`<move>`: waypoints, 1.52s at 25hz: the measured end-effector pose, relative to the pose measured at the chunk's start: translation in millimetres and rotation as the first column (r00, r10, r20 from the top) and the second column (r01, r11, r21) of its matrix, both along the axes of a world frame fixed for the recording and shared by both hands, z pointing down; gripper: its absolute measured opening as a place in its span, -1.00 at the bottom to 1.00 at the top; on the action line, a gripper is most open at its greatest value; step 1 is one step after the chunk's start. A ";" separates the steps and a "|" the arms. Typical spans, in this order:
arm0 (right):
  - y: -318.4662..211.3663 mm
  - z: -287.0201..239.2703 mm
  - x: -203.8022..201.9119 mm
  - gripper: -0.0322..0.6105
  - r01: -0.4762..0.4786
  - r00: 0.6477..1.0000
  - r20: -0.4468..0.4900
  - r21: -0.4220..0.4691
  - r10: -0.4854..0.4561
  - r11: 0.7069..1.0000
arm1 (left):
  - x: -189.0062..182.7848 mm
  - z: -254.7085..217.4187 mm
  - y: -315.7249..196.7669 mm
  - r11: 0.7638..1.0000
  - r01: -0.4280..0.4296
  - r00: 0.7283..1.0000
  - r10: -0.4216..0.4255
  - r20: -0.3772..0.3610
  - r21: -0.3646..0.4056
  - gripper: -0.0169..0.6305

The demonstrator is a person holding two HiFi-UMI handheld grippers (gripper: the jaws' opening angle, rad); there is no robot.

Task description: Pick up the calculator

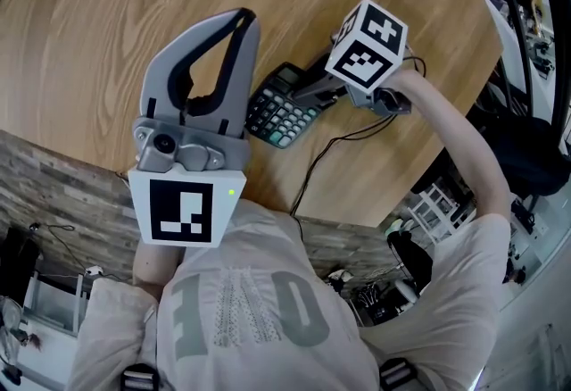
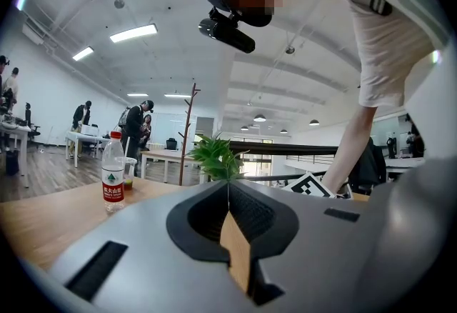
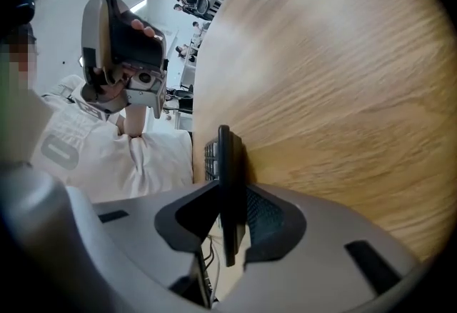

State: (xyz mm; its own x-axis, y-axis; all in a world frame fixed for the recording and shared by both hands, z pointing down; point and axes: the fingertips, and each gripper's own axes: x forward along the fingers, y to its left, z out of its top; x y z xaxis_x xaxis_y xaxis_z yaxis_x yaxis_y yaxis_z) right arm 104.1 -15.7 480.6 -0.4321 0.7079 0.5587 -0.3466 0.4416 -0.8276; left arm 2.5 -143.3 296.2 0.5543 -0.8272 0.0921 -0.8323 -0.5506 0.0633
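Bright, even indoor light from ceiling strip lights [image 2: 133,33]. Both gripper views bulge fisheye-style, with dark, vignetted corners.

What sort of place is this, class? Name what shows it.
Probably an open-plan office: work desks with people standing around, strip lights overhead, and a calculator at a wooden table.

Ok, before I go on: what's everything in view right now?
table: one, light wood, under everything
calculator: one, black with teal keys, on table near its edge
cable: one, black, on table beside calculator
bottle: one, clear with red label, standing on table
plant: one, green, beyond left claw's tip
left claw: one, grey, shut and empty, left of calculator
right claw: one, grey, shut on calculator's edge
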 end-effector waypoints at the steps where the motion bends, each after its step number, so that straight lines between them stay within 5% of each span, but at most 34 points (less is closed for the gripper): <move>1: -0.3 -0.1 -0.4 -0.58 0.004 1.000 -0.010 0.008 -0.004 1.000 | -0.3 -0.9 -0.2 1.000 0.000 1.000 0.000 0.003 0.003 -0.92; 7: -4.0 -14.3 -4.1 -0.60 -0.058 0.997 -0.041 0.087 0.062 0.995 | -5.2 -17.6 6.8 0.999 0.022 1.000 -0.022 0.000 0.041 -0.92; 11: -29.1 -25.2 -6.3 -0.61 -0.167 0.983 -0.042 0.197 0.179 0.966 | -9.0 -29.0 9.6 0.996 0.042 0.999 -0.042 -0.003 0.081 -0.92; 14: -65.8 -44.8 -6.0 -0.61 -0.273 0.956 -0.013 0.315 0.292 0.909 | -9.1 -37.0 3.3 0.994 0.059 0.998 -0.061 0.014 0.094 -0.92; 17: -102.0 -80.2 0.5 -0.61 -0.381 0.914 0.050 0.445 0.402 0.811 | -4.0 -56.0 -0.1 0.992 0.071 0.997 -0.071 0.001 0.109 -0.92; 20: -124.8 -129.0 0.1 -0.61 -0.516 0.834 0.156 0.563 0.530 0.646 | -6.1 -87.3 6.5 0.984 0.070 0.998 -0.069 -0.013 0.165 -0.92; 24: -128.1 -197.8 1.9 -0.61 -0.675 0.682 0.359 0.646 0.637 0.358 | -10.9 -128.3 23.8 0.970 0.067 0.998 -0.064 -0.019 0.233 -0.92; 32: -60.5 -307.5 47.9 -0.61 -0.784 0.382 0.720 0.585 0.579 -0.209 | -5.8 -196.5 72.6 0.938 0.060 0.997 -0.038 -0.072 0.342 -0.92; 35: -23.3 -327.8 46.2 -0.61 -0.745 0.313 0.798 0.543 0.516 -0.388 | -3.9 -200.8 94.8 0.931 0.033 0.997 -0.005 -0.076 0.364 -0.91; 38: 16.9 -340.2 44.6 -0.61 -0.713 0.236 0.856 0.475 0.460 -0.517 | 9.1 -205.6 122.5 0.914 -0.025 0.999 0.034 -0.015 0.404 -0.92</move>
